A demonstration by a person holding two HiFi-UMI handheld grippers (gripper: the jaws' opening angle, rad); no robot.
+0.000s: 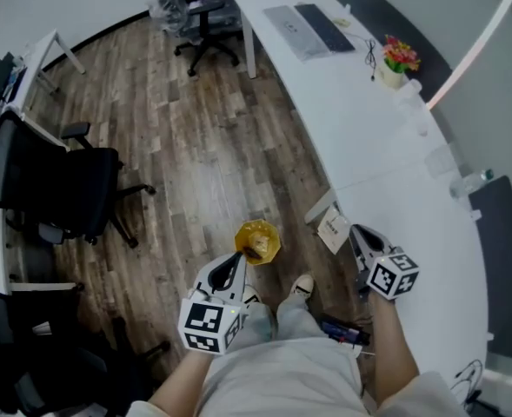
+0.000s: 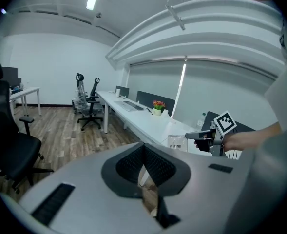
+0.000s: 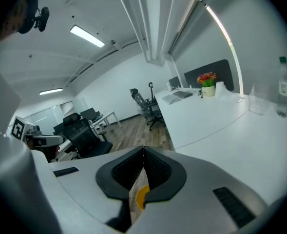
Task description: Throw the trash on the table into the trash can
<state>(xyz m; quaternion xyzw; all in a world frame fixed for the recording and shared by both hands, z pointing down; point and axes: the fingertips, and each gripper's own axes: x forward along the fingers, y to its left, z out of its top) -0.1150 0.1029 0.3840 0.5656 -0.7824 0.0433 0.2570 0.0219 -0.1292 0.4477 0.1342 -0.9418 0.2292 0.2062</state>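
- The left gripper (image 1: 238,261), grey moulded plastic with a marker cube, has its jaws closed on a crinkled, glossy yellow wrapper (image 1: 257,241), held above the wood-plank floor (image 1: 195,163).
- The right gripper (image 1: 357,234) has its ribbed black jaws pinched on a thin tan scrap (image 3: 137,194) with a yellow patch. From above, that scrap cannot be made out.
- Just beside it, a small white card (image 1: 334,230) stands at the near end of the counter (image 1: 369,137). Its writing is too small to read.
- Farther along the smooth, curved white counter lie a dark keyboard (image 1: 323,26) and potted flowers (image 1: 396,59).

Wood floor (image 1: 195,146), long white desk (image 1: 360,120), black chairs (image 1: 64,189)
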